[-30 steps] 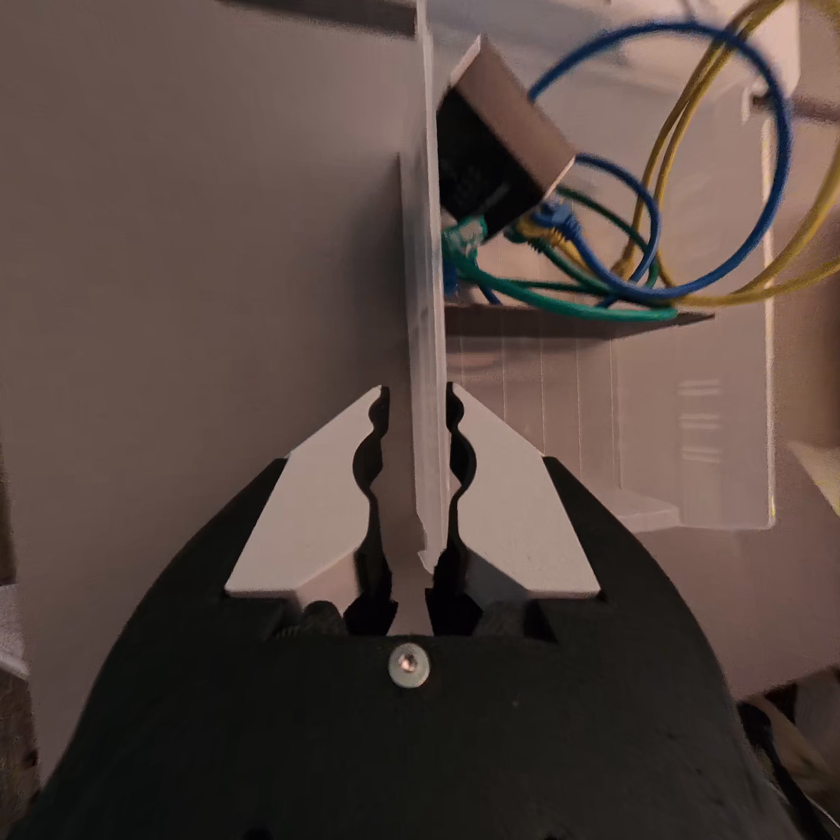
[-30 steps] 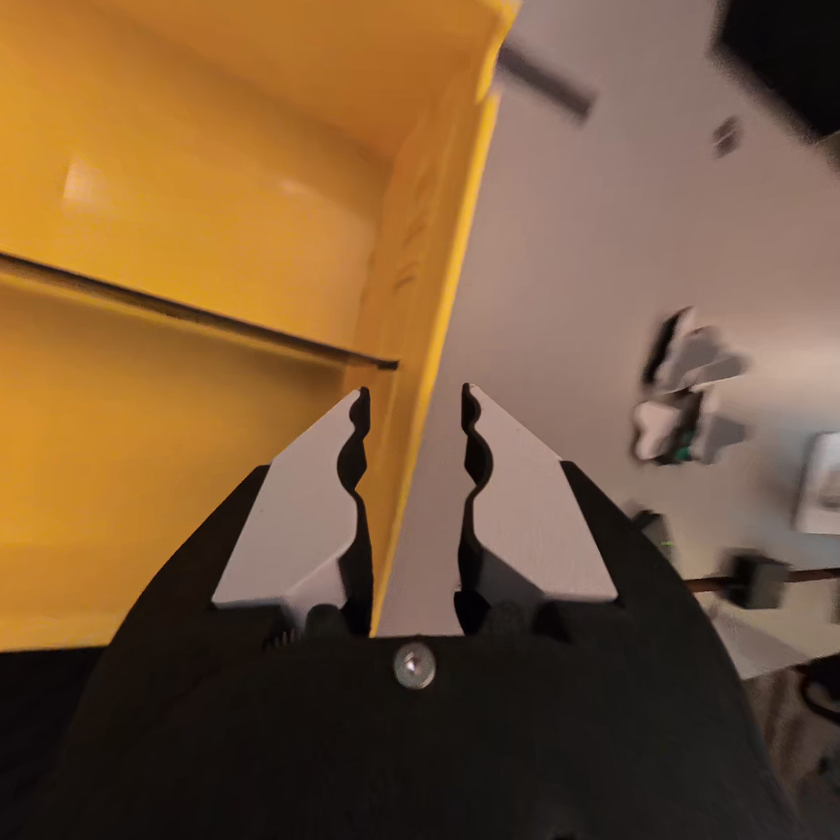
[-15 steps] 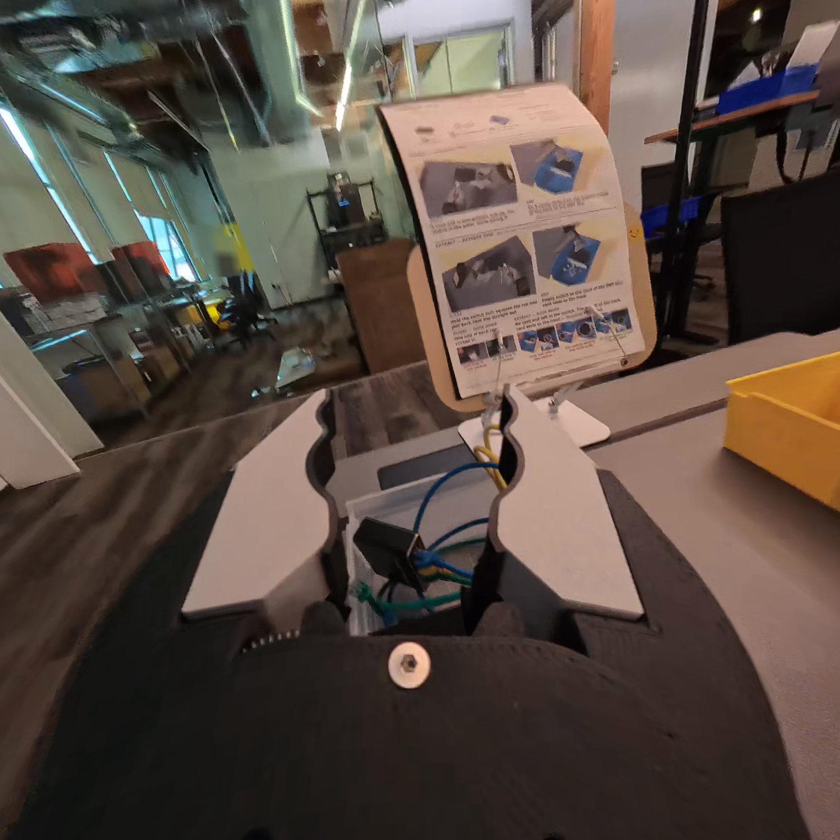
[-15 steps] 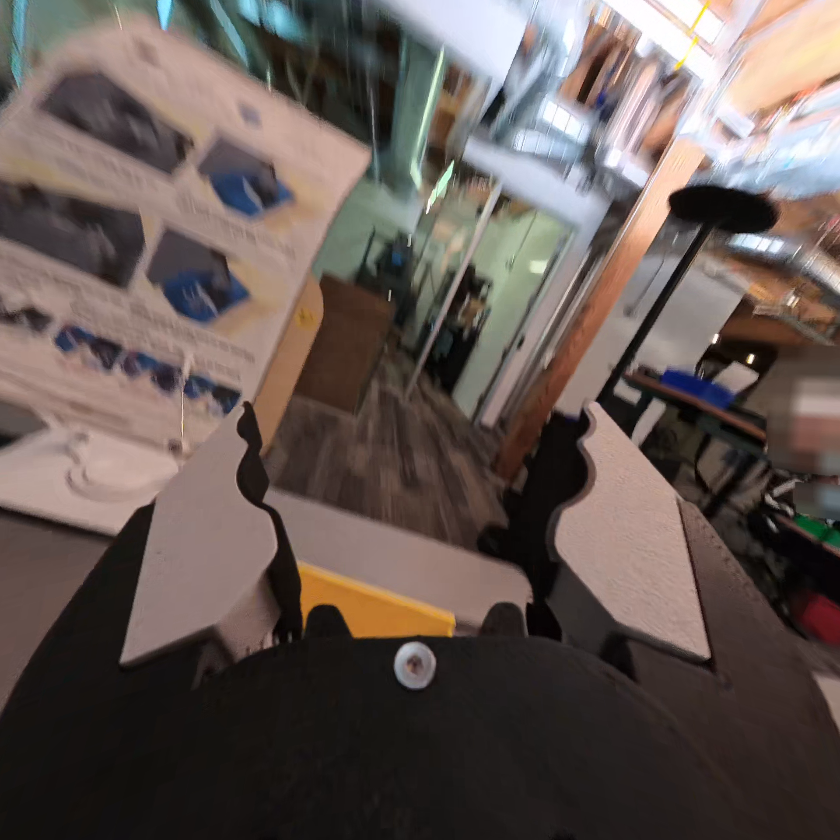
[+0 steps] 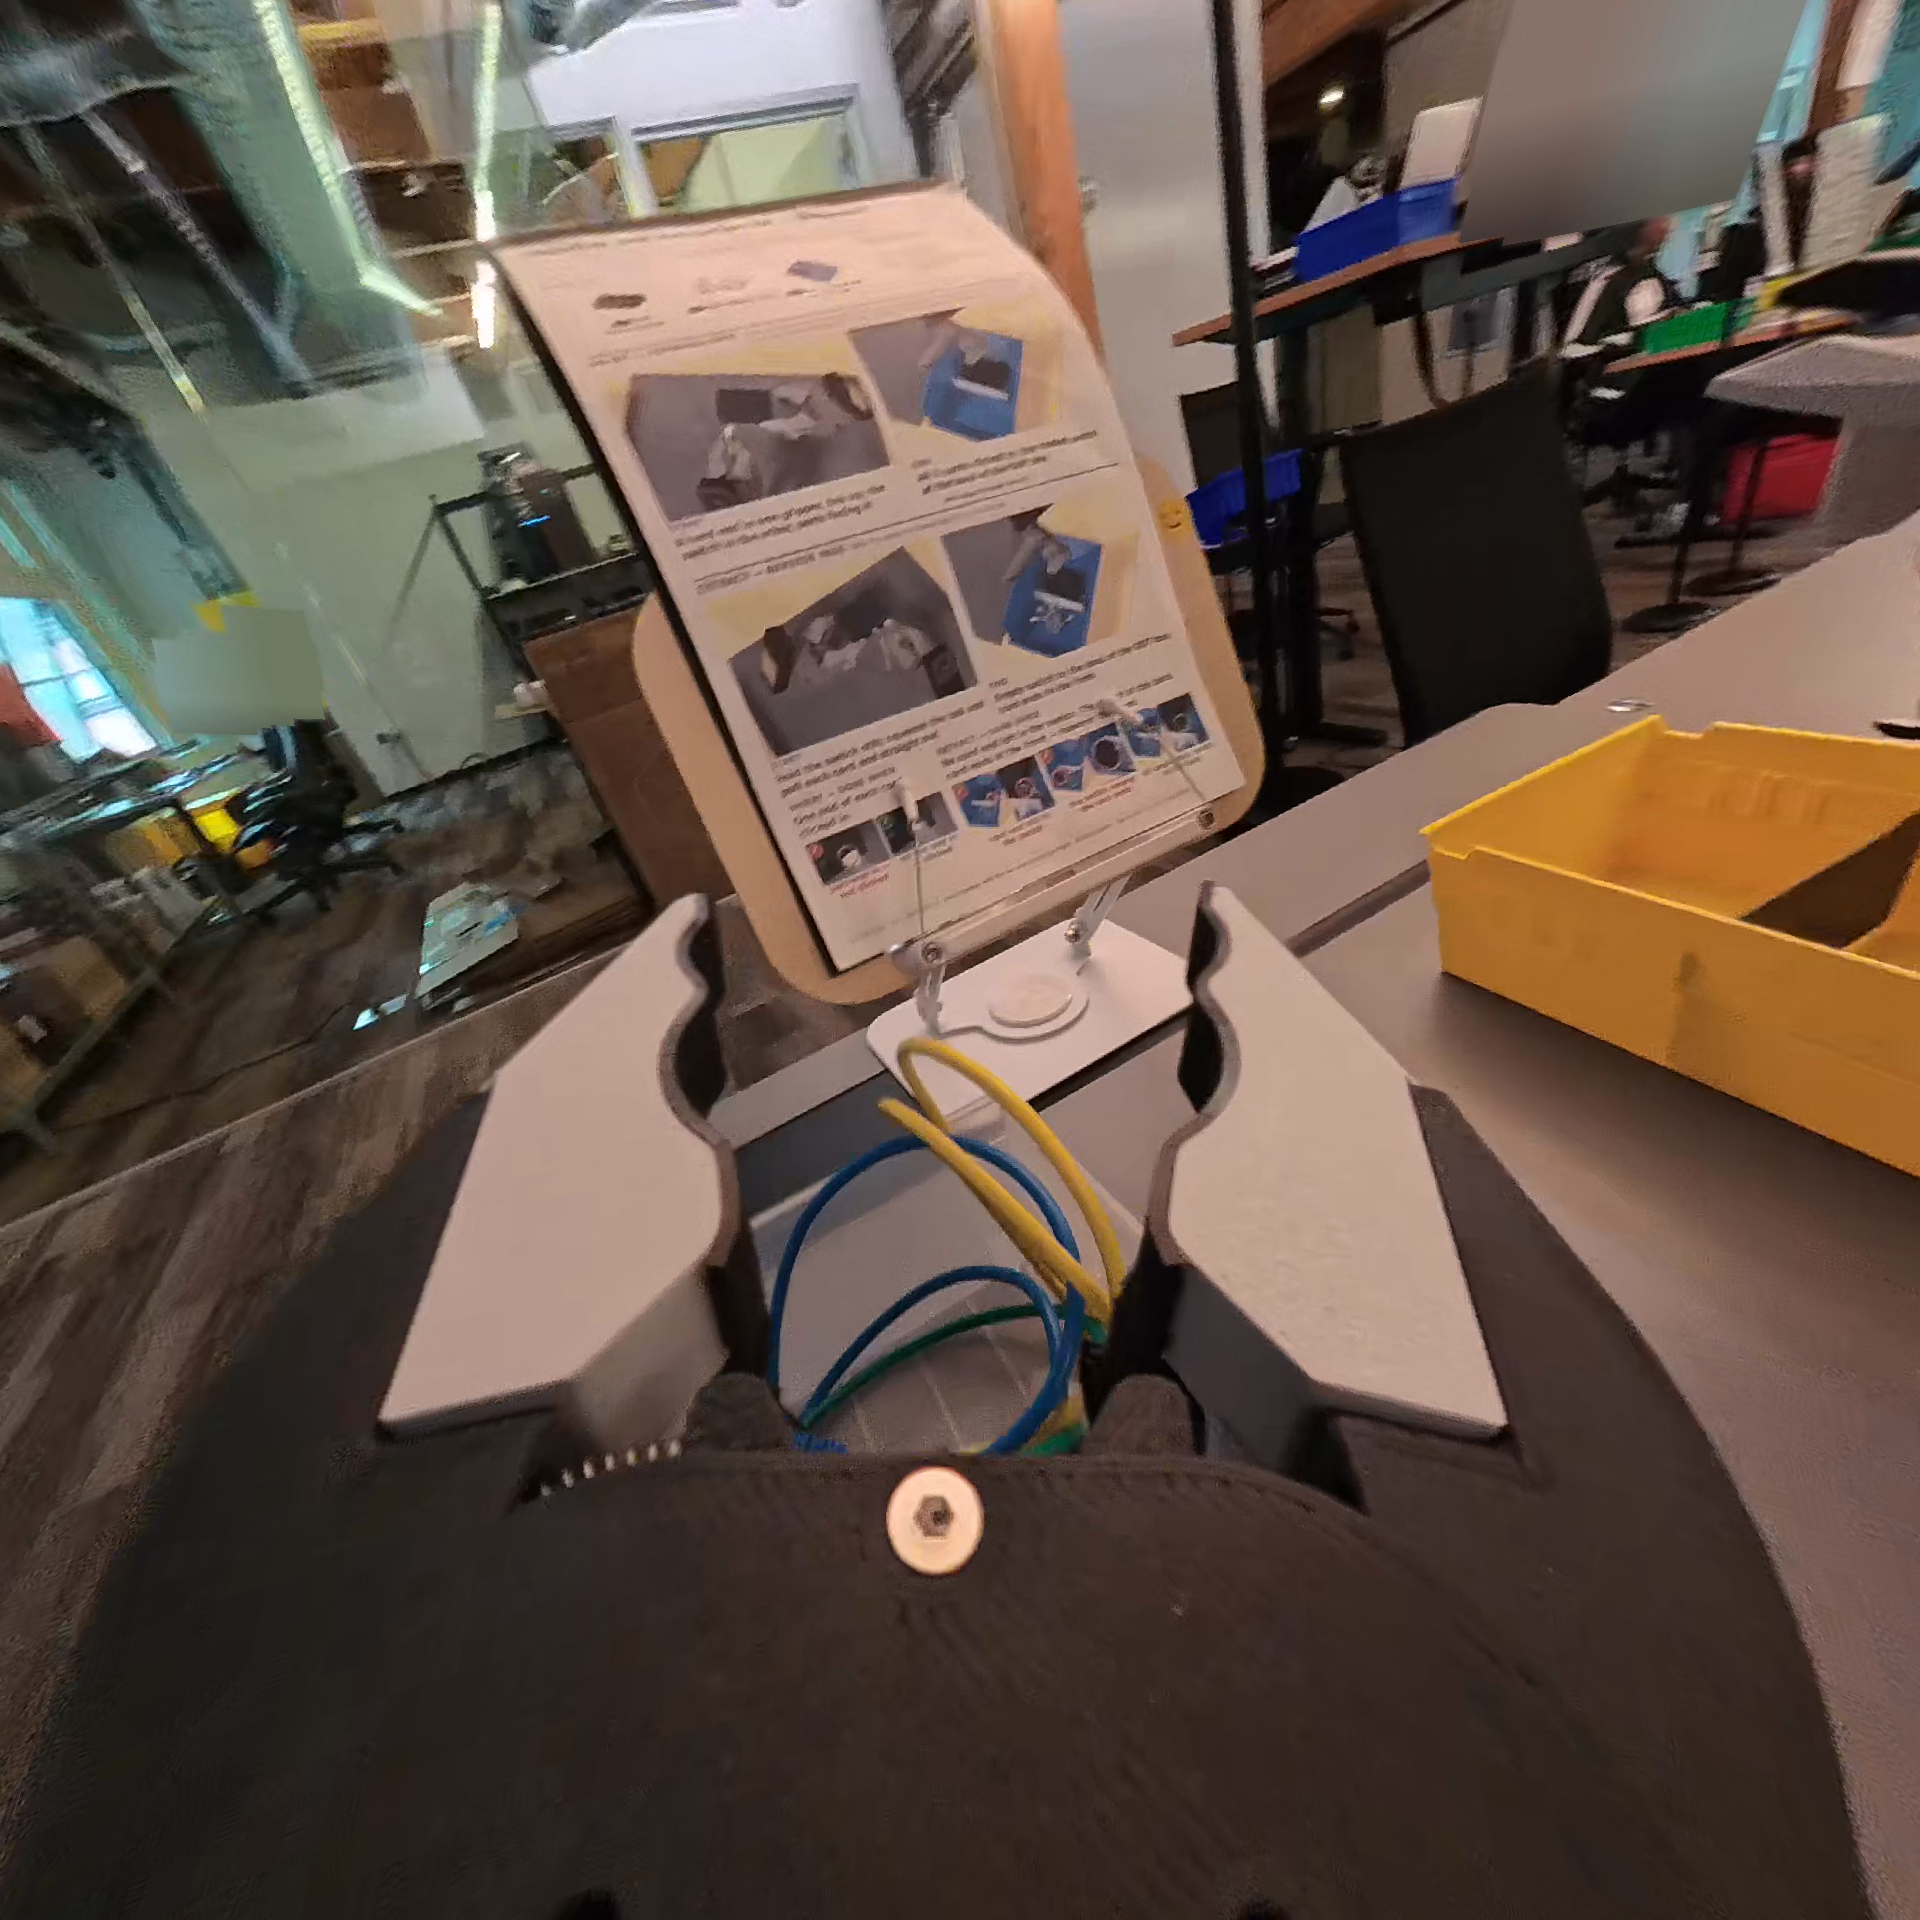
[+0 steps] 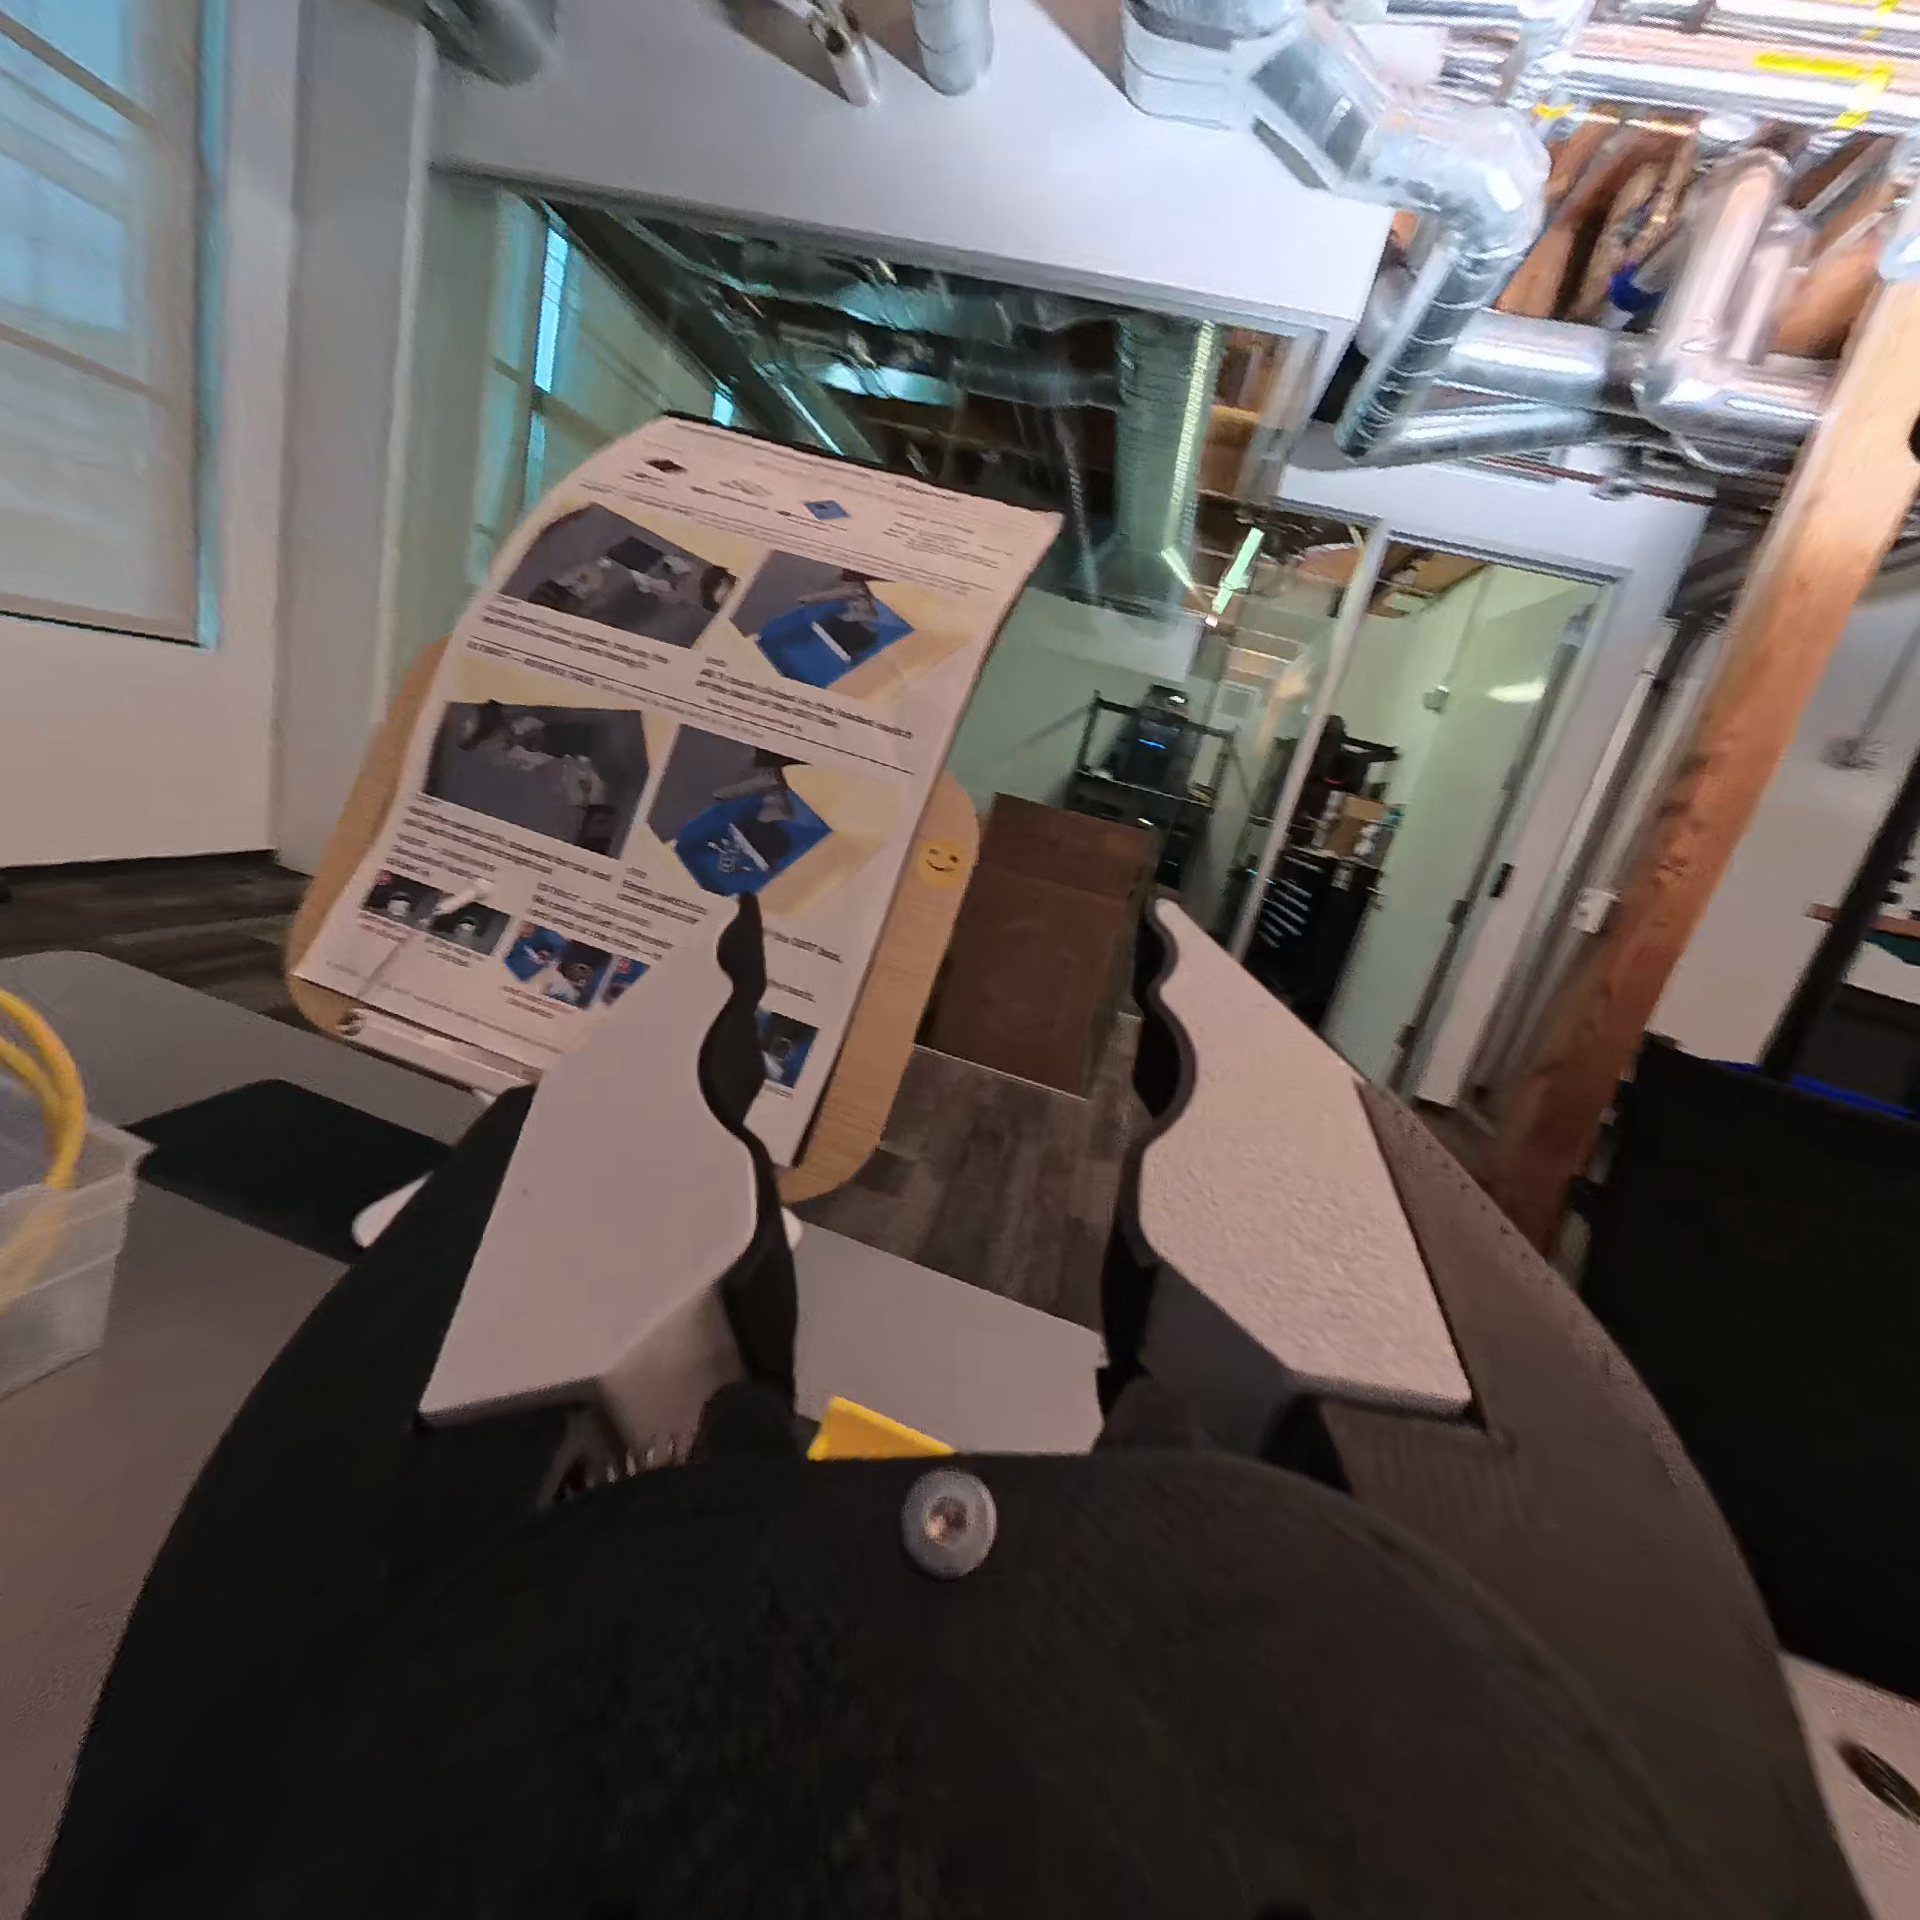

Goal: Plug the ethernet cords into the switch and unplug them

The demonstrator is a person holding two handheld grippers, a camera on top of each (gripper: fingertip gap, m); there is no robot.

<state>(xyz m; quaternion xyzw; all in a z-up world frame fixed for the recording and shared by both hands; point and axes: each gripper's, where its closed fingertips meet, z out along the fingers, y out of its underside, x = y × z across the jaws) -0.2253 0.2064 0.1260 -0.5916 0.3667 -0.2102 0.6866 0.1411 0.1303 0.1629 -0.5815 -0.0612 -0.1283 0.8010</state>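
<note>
Blue, yellow and green ethernet cords (image 5: 935, 1278) loop up out of a clear plastic bin (image 5: 831, 1247) on the grey table, seen between the fingers in the left wrist view. The switch is hidden below the gripper body. My left gripper (image 5: 951, 997) is open and empty, raised above the bin. My right gripper (image 6: 940, 997) is open and empty, raised and pointing out into the room. In the right wrist view a yellow cord (image 6: 42, 1101) and the clear bin (image 6: 62, 1278) show at the far left edge.
An instruction sheet on a tan board with a white stand (image 5: 894, 582) stands at the back of the table; it also shows in the right wrist view (image 6: 675, 790). A yellow divided bin (image 5: 1704, 914) sits on the right, its corner (image 6: 868, 1439) under the right gripper. A black mat (image 6: 270, 1153) lies behind the clear bin.
Both grippers tilted up from looking down at the bins to looking across the room. Both opened wider: the left off the clear bin's wall, the right off the yellow bin's wall.
</note>
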